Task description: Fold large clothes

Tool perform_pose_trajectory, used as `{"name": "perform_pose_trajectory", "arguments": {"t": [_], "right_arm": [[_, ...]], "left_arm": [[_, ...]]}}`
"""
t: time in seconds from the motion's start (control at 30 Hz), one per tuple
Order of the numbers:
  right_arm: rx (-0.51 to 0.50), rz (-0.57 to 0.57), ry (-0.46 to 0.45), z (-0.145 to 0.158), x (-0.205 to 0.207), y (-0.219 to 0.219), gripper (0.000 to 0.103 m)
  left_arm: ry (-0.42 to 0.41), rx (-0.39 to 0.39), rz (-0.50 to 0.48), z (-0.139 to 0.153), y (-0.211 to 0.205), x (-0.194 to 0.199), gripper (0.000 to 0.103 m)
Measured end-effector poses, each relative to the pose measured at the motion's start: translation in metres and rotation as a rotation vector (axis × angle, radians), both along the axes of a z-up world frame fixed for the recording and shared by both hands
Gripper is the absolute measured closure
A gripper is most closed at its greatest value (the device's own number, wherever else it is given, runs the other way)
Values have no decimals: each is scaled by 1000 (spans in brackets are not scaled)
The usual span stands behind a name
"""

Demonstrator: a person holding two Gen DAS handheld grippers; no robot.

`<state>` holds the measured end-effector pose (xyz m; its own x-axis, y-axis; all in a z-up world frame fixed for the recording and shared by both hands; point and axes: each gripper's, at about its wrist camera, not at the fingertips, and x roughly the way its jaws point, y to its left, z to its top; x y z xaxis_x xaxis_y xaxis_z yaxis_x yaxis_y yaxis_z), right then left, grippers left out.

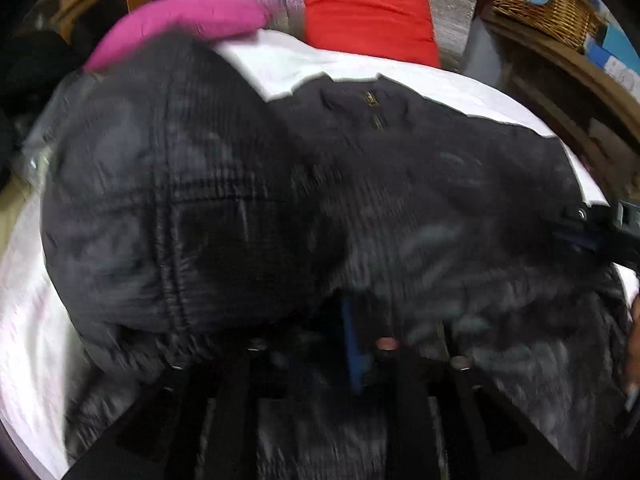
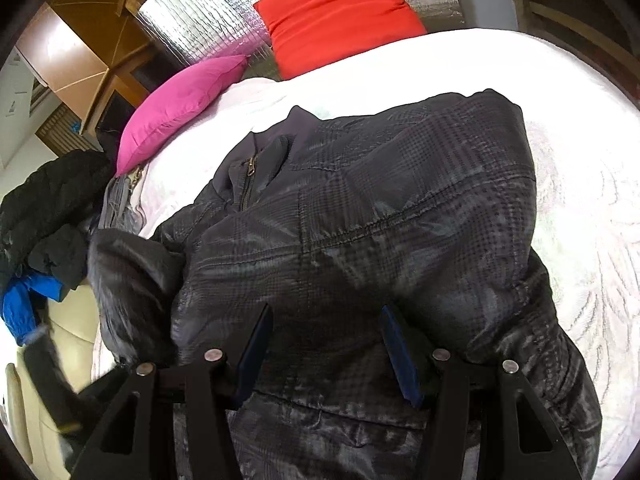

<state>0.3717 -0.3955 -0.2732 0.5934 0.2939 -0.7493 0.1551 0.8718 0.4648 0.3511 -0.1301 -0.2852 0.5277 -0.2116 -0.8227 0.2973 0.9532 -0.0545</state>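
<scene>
Dark plaid quilted jacket (image 2: pixel 360 216) is spread across a bed covered by a white bedspread (image 2: pixel 568 128), its zipped collar turned toward a magenta pillow (image 2: pixel 180 108) and a red pillow (image 2: pixel 336 12) at the head. A silver quilted panel (image 2: pixel 200 28) is seen behind both pillows. The right hand-held gripper (image 2: pixel 326 344) is held over the jacket's lower part with its blue pads spread apart; fabric lies between them but is not pinched. In the blurred left wrist view, the left hand-held gripper (image 1: pixel 368 344) is buried in jacket folds, and its state cannot be told. A wicker basket (image 1: pixel 540 4) is seen beside the bed.
</scene>
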Motion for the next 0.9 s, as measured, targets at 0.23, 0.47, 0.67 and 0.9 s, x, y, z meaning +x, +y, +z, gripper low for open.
{"name": "perform_pose_trajectory", "arguments": {"t": [0.23, 0.47, 0.67, 0.9], "right_arm": [[55, -16, -12, 8, -9, -8, 43], [87, -24, -20, 14, -15, -11, 43], [100, -29, -14, 15, -13, -16, 43], [90, -21, -14, 14, -5, -12, 43]], "left_arm": [[-93, -196, 12, 52, 63, -69, 23], [-51, -378, 290, 84, 174, -34, 23], [130, -587, 482, 42, 235, 32, 22], [260, -729, 581, -13, 222, 80, 24]]}}
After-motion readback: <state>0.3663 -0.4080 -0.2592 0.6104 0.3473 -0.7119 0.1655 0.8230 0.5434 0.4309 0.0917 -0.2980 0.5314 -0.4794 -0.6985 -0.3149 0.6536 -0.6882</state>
